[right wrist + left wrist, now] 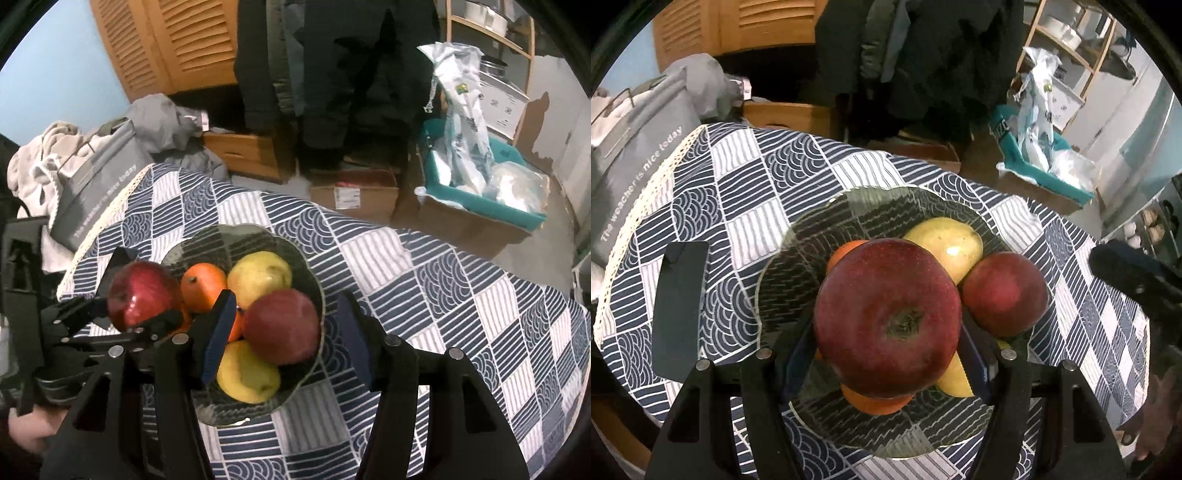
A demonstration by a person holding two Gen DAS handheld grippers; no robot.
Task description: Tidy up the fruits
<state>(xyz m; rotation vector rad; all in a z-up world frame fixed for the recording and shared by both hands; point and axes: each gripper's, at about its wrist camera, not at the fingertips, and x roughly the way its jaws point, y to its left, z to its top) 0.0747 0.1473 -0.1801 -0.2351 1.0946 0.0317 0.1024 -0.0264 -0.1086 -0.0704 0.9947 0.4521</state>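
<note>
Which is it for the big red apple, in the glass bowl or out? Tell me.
Out: the left hand-held gripper holds the big red apple above the glass bowl.

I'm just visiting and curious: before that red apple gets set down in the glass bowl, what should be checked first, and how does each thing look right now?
1. Left gripper grips the red apple: ok.
2. Apple is over the glass bowl: ok.
3. Free spot in the bowl: cannot tell; second apple, orange and two yellow fruits crowd it.
4. Right gripper is open and empty: ok.
5. Right gripper clear of the bowl: not ok, it hangs over it.
</note>
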